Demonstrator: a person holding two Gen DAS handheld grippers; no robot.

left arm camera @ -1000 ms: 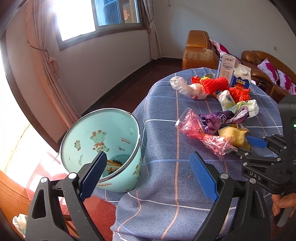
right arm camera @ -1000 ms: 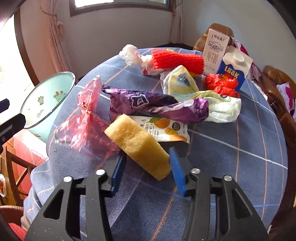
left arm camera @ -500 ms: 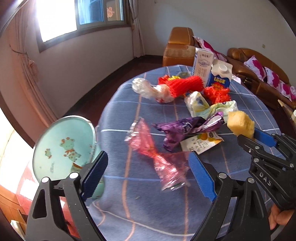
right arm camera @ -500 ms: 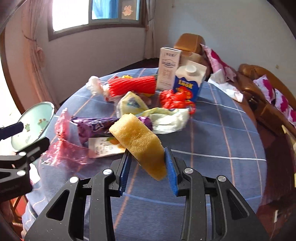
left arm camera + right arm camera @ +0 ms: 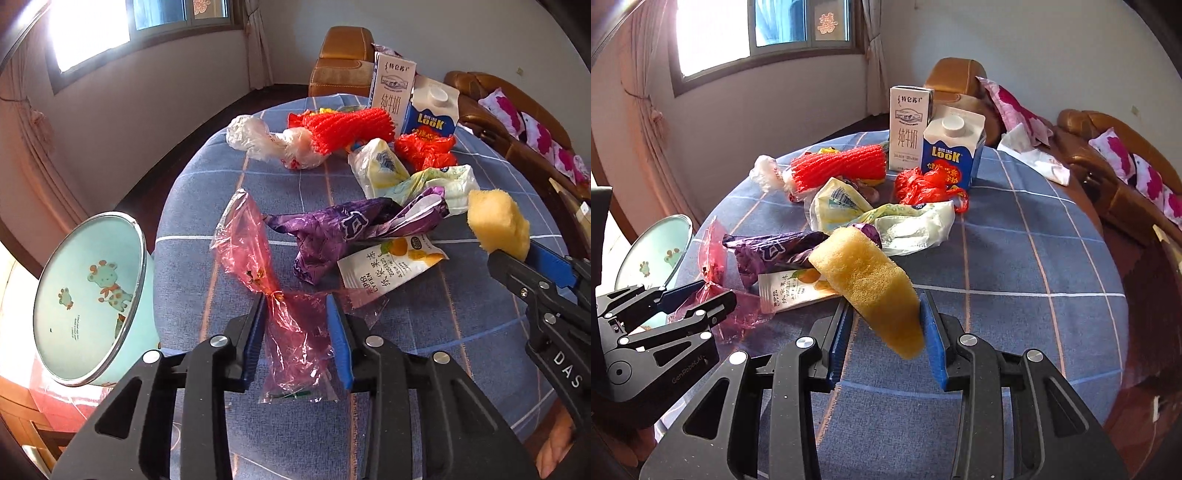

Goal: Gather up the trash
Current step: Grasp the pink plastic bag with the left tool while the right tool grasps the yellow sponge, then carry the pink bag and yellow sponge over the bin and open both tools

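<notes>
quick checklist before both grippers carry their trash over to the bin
1. Right gripper shut on the yellow sponge: ok, lifted off the table.
2. Left gripper shut on the pink plastic bag: cannot tell, jaws close around it but the bag lies on the blue tablecloth.
3. Bag free of the juice sachet: cannot tell, they overlap.
4. Bin mouth open: ok, beside the table edge, tilted.
5. Grippers apart from each other: ok.

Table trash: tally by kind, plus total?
Cartons: 2 (white milk carton, blue Look carton)
Bags and wrappers: 7
Foam net: 1 (red foam net)
Sponge: 1 (yellow sponge, held)
Total: 11
</notes>
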